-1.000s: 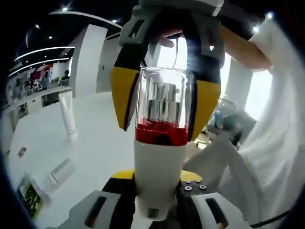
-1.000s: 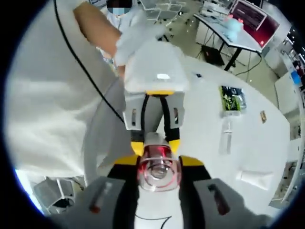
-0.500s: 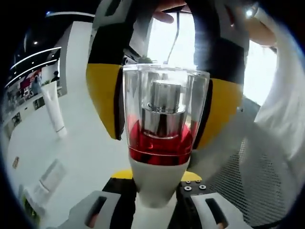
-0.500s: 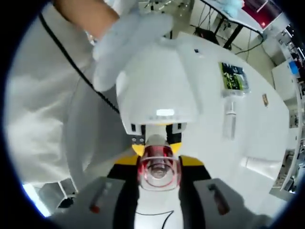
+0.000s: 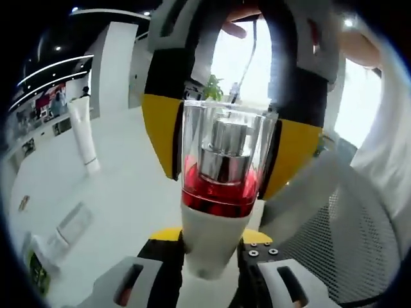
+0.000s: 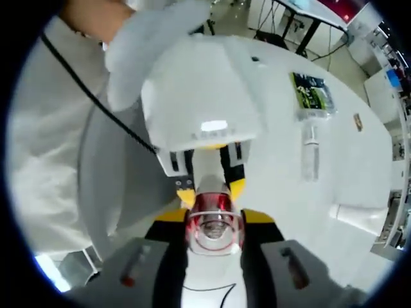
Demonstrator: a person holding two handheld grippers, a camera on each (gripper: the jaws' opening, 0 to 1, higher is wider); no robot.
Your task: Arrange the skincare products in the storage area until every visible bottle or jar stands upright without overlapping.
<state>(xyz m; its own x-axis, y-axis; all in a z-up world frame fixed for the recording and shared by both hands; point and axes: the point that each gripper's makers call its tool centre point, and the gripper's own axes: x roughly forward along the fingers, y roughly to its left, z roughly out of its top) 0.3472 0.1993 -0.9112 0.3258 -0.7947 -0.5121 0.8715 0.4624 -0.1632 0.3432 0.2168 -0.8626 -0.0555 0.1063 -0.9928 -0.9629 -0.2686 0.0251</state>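
One bottle was caught between both sets of tongs, held up off the bench. We saw its white body pinched at the bottom by the left tongs, and its clear cap, with red collar and silver pump inside, flanked by the yellow pads of the right tongs reaching in from the far side. In the right gripper view we looked straight down the cap: the right tongs were closed on that end, and the left tongs came at it from directly opposite. So the bottle's long axis ran along the line joining the two tongs, each gripping one end, neither nearer than the other.

We judged the coming move turned on which pair let go, since the bottle could be stood up only by its base end meeting the bench.

Beyond it, a white tube stood upright, well apart. A slim clear bottle lay flat near a green packet, and another tube lay on its side.
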